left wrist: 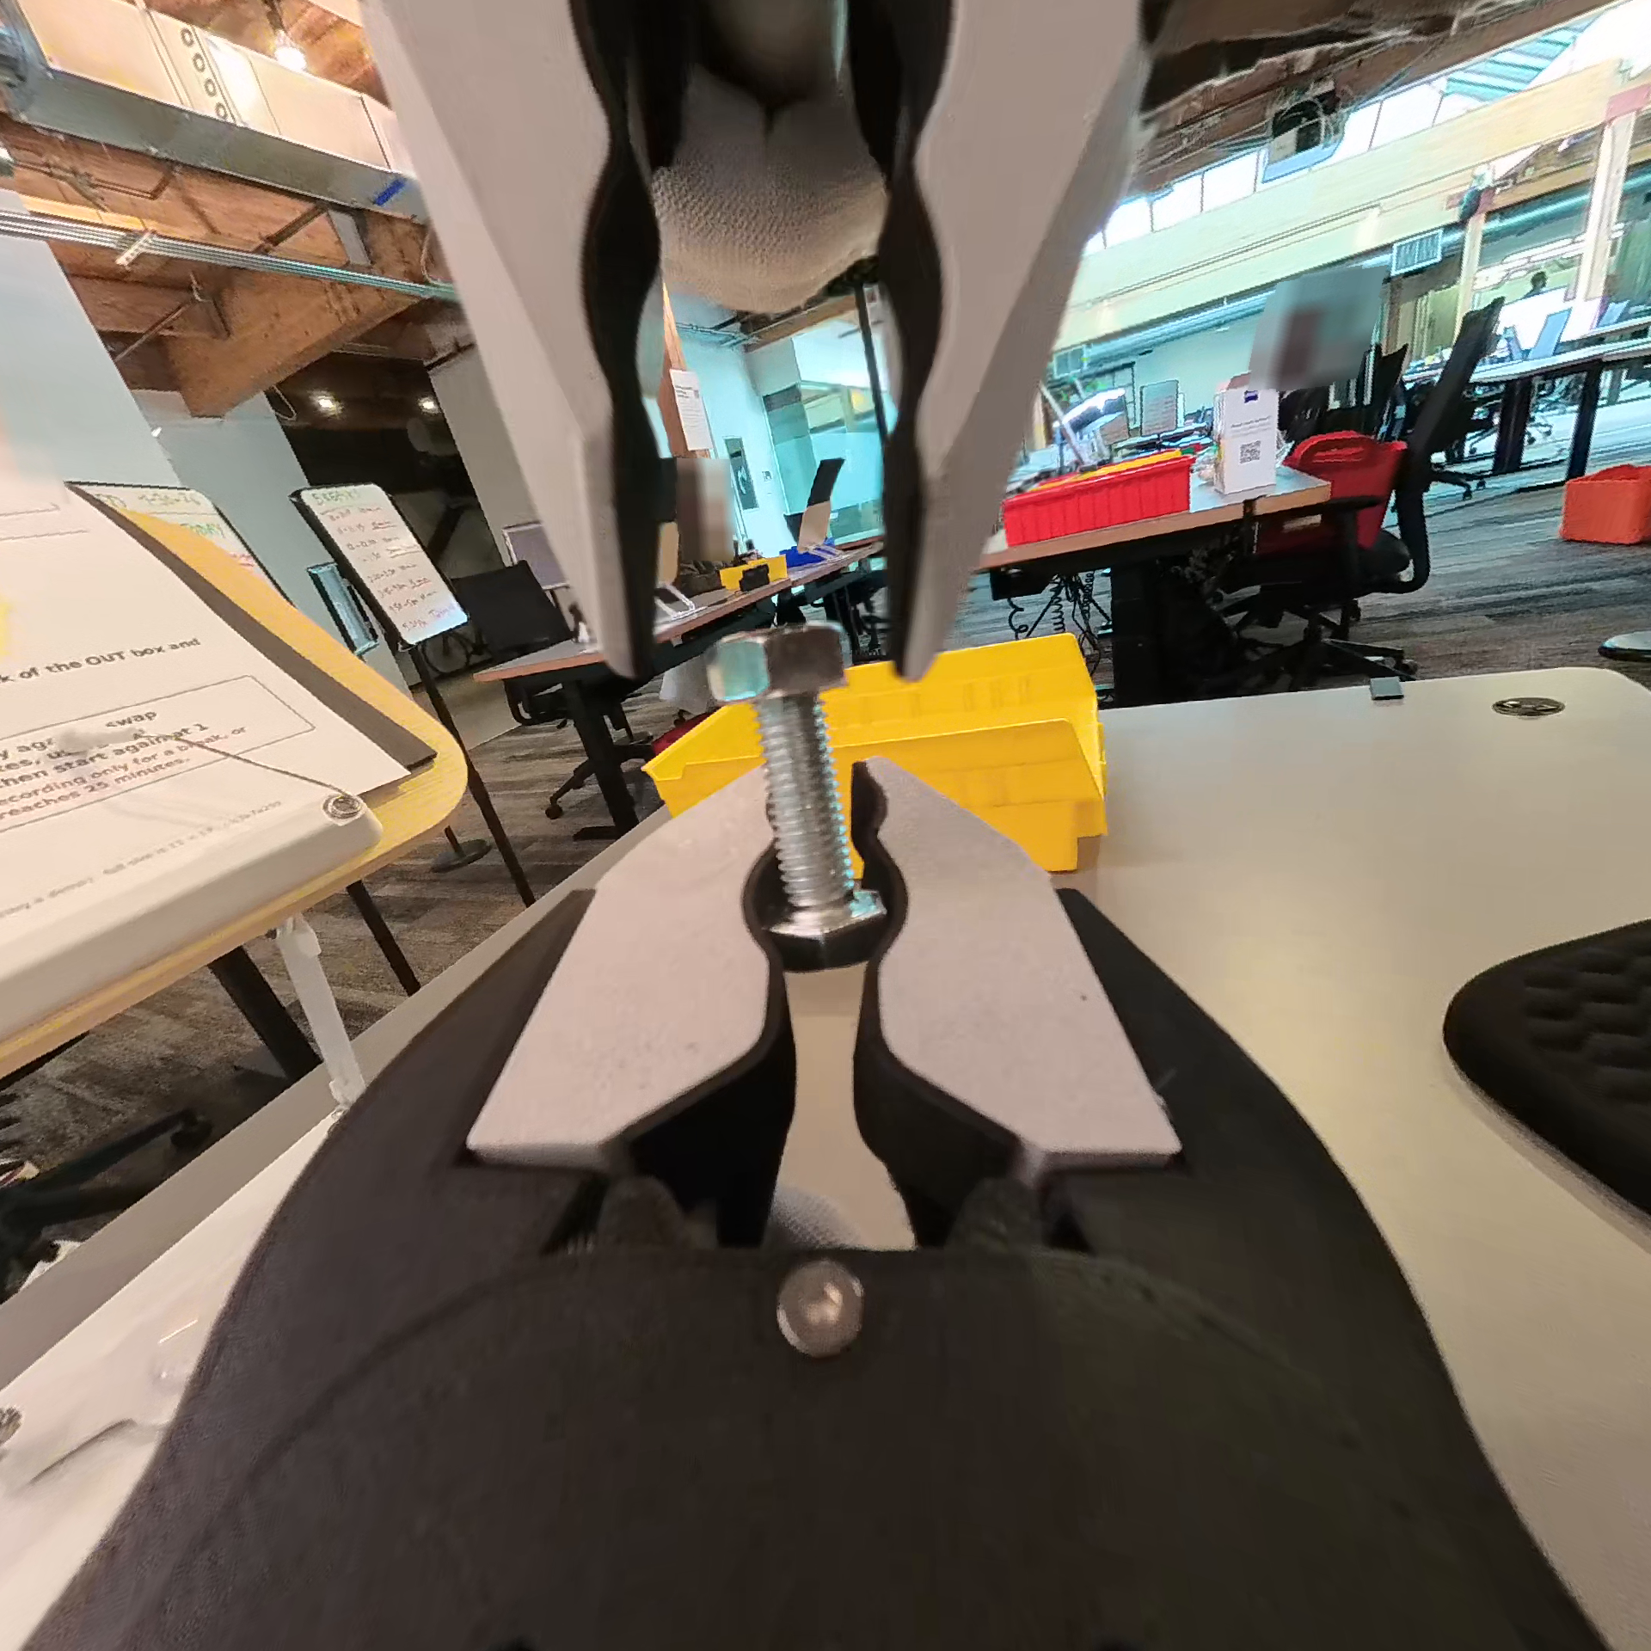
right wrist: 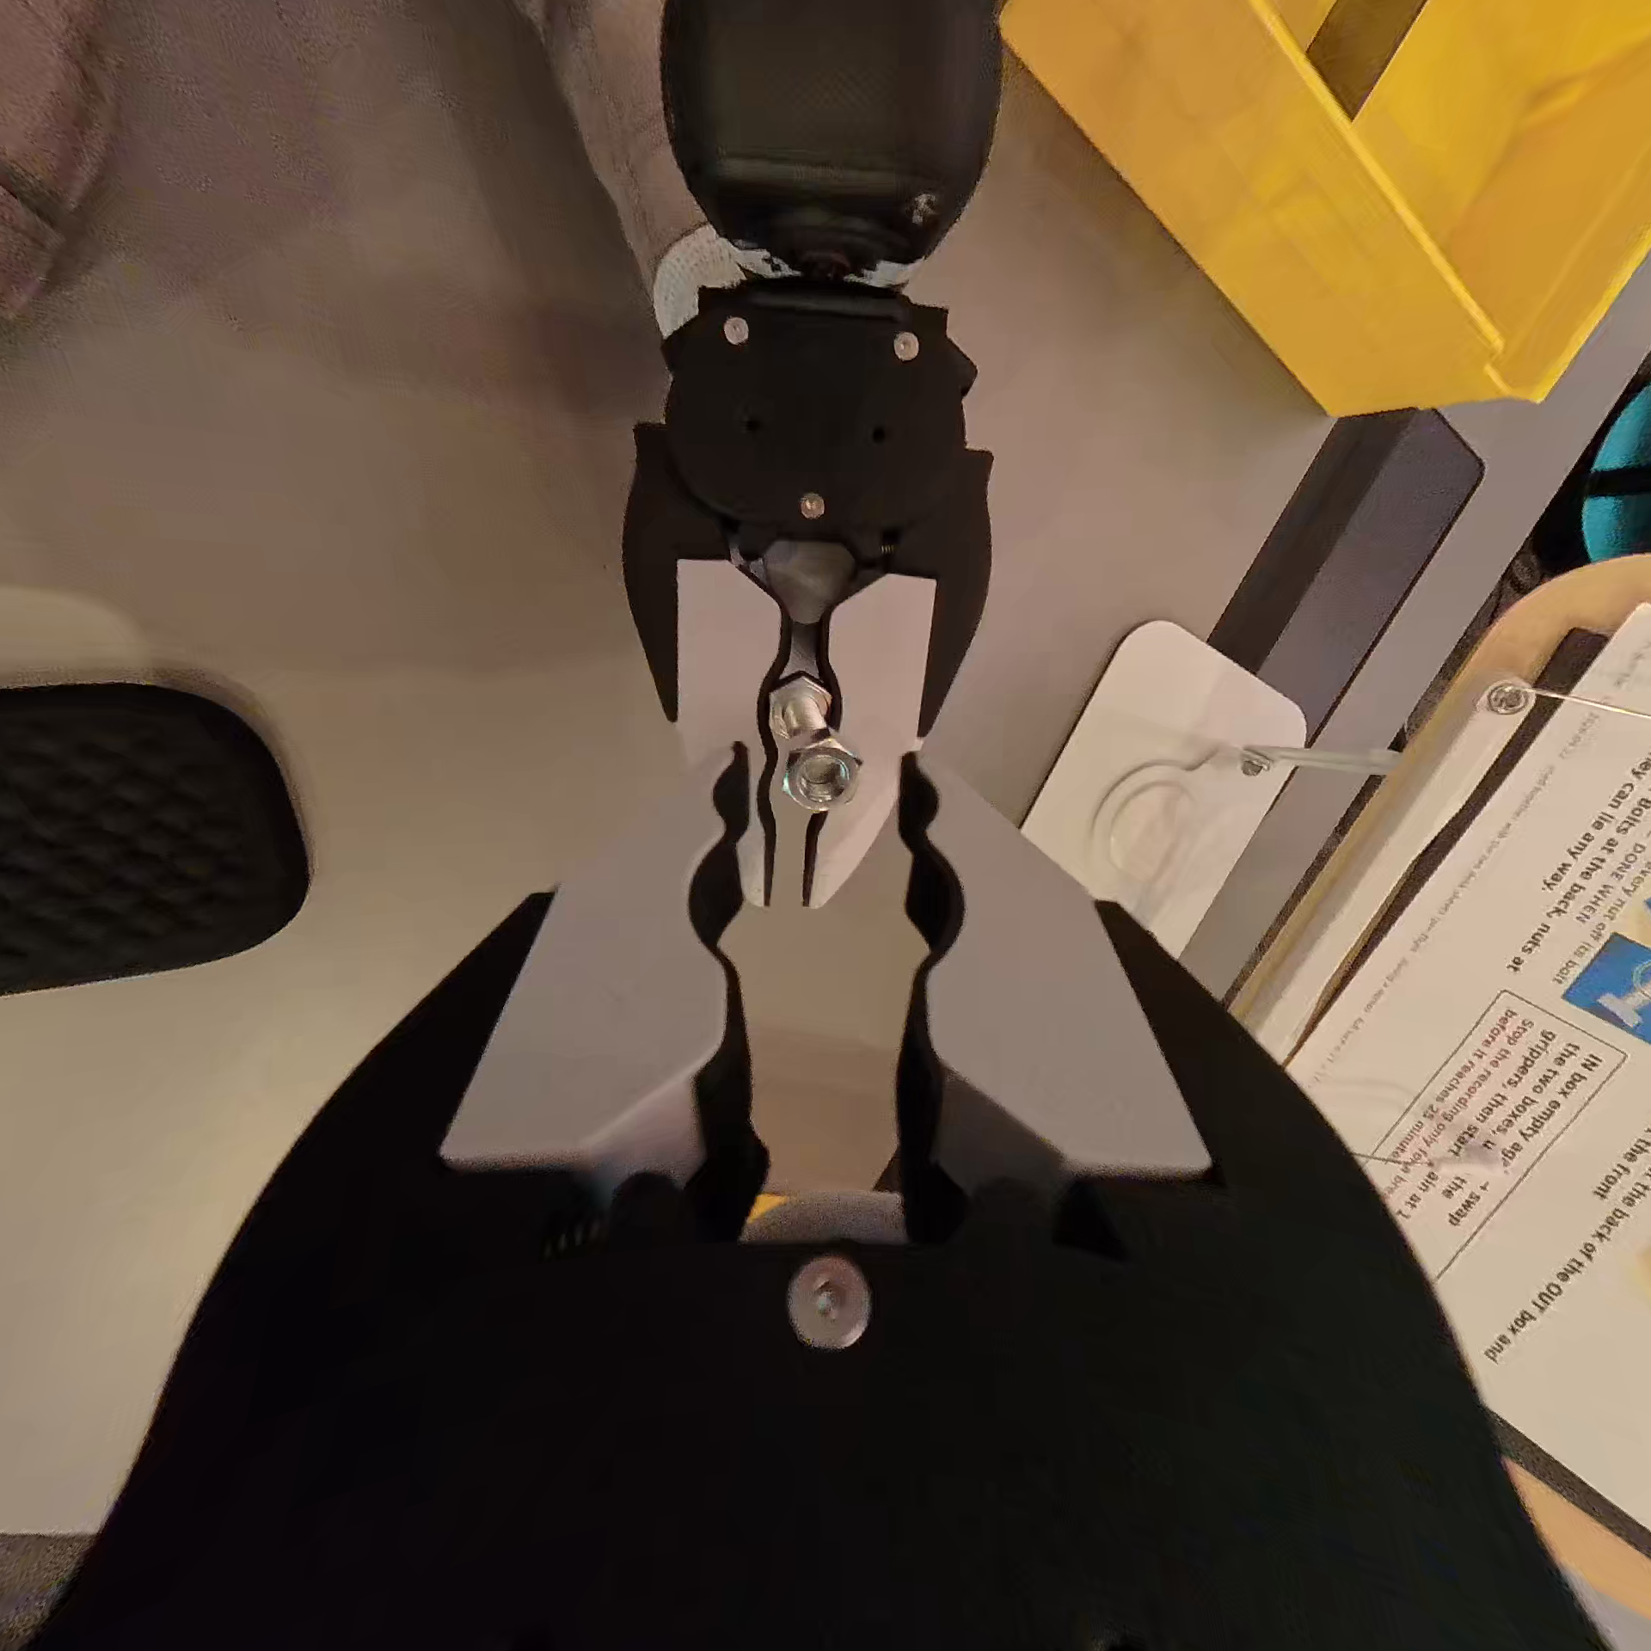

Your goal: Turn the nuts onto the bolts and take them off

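Two hand-held grippers, one level, one pointing down from above.

Left gripper (left wrist: 826,893): level, its grey fingers (left wrist: 974,965) clamped together with only a slit between them. Right gripper (right wrist: 817,777): vertical, tips directly above the left gripper's fingers, jaws parted with a clear gap; gloved hand (left wrist: 768,223) visible behind its fingers.

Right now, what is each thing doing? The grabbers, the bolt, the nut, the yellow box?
Left gripper: shut on the bolt's head.
Bolt: upright, threads pointing up.
Nut: sitting at the bolt's top end.
Right gripper: open, fingers either side of the nut.
Yellow bin: on the table's far edge.
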The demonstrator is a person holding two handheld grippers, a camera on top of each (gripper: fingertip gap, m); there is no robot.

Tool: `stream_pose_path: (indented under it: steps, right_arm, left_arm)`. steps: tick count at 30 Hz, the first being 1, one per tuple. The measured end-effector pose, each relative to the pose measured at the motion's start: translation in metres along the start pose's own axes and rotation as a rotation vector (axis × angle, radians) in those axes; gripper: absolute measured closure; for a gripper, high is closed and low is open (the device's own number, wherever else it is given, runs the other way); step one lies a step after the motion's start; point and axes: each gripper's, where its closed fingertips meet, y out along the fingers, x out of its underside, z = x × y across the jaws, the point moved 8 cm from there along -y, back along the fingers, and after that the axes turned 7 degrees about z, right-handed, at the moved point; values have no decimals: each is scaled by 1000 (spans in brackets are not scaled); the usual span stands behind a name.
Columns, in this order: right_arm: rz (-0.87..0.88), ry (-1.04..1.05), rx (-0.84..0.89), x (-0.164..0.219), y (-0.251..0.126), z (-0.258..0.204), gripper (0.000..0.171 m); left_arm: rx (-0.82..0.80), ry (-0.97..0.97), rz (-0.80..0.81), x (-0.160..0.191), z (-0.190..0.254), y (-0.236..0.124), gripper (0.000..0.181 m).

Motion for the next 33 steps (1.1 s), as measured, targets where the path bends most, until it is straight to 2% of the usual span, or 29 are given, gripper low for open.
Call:
stream_pose_path:
  steps: [2,6,9,13,16,18,19,21,22,28,33]
  right_arm:
    - [-17,18,-22,1,3,1,154]
    - [-24,120,-29,2,3,5,156]
    - [-33,318,-10,2,5,10,156]
    - [-90,718,72,9,13,16,155]
    - [-86,852,121,14,21,14,155]
    - [-76,834,121,14,20,13,155]
    - [-68,813,114,13,18,13,150]
    - [-31,686,113,6,12,14,124]
    - [-21,610,128,4,7,15,122]
    - [-70,166,72,-6,-6,10,133]
    - [-48,42,3,-11,-4,8,142]
  left_arm:
    - [-1,3,-2,0,0,0,172]
    - [-25,12,-8,1,-1,0,172]
    - [-75,27,-28,3,-5,0,172]
    - [-180,75,-120,13,-11,2,171]
    - [-201,91,-150,21,-11,2,171]
    - [-186,79,-127,20,-11,2,171]
    - [-183,82,-118,18,-11,1,171]
    - [-159,64,-82,14,-11,0,171]
    - [-153,56,-71,12,-11,-1,171]
    - [-70,1,23,2,-6,-3,171]
    - [-24,-29,67,-6,-4,-4,171]
